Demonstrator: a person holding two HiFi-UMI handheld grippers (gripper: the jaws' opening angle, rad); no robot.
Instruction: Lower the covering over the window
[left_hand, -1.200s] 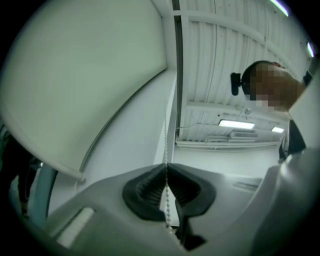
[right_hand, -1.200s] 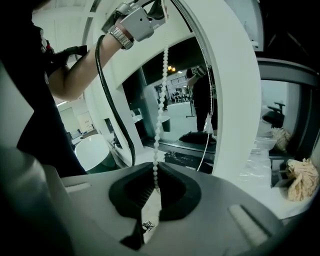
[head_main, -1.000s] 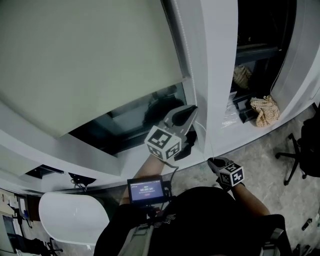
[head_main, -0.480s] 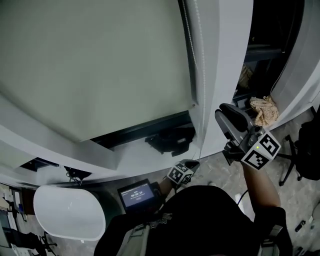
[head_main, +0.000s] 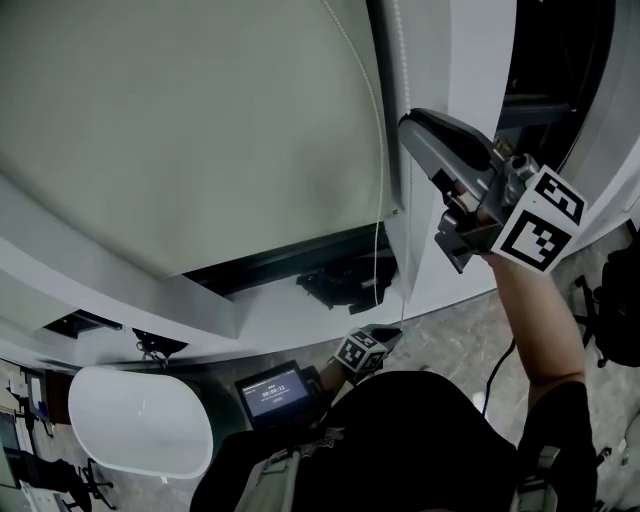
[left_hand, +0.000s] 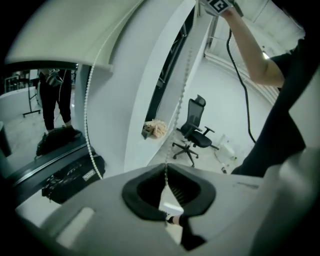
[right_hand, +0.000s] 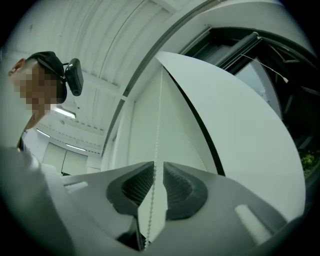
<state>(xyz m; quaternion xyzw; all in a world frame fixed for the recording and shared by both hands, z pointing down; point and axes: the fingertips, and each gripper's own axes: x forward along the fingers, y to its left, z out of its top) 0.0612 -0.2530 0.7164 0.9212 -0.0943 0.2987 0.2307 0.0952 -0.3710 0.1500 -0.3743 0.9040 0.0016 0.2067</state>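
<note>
The blind (head_main: 180, 130) hangs over most of the window. Its bottom edge stops a little above the sill (head_main: 300, 322), leaving a dark strip of window (head_main: 290, 262) bare beneath it. The bead chain (head_main: 378, 170) that works the blind drops along its right edge, just beside the white window frame (head_main: 430, 60), and loops back near the sill.

The right claw (head_main: 412, 122) is held high at the right of the blind, its tips pointing toward the frame where the chain runs. In the right gripper view the chain passes straight up between the two ribbed pads (right_hand: 134, 187). The jaws are closing on it, but a thin gap shows and the pads do not yet press the beads. The chain lies nearer the left-hand pad in that view.

The left claw (head_main: 388, 332) is low, below the sill and close to the person's body, well apart from the right one. In the left gripper view it is clenched on the chain. The jaws meet, and the beads come out at the tips and run up and to the right, toward the right claw at the top of that view. A second strand of the chain hangs at the left, down from the blind's bottom edge toward a black case (left_hand: 70, 172) at the foot of the window.

Farther off, an office chair (left_hand: 195, 132) stands on the floor, and a crumpled cloth (left_hand: 155, 129) lies on the next ledge.
</note>
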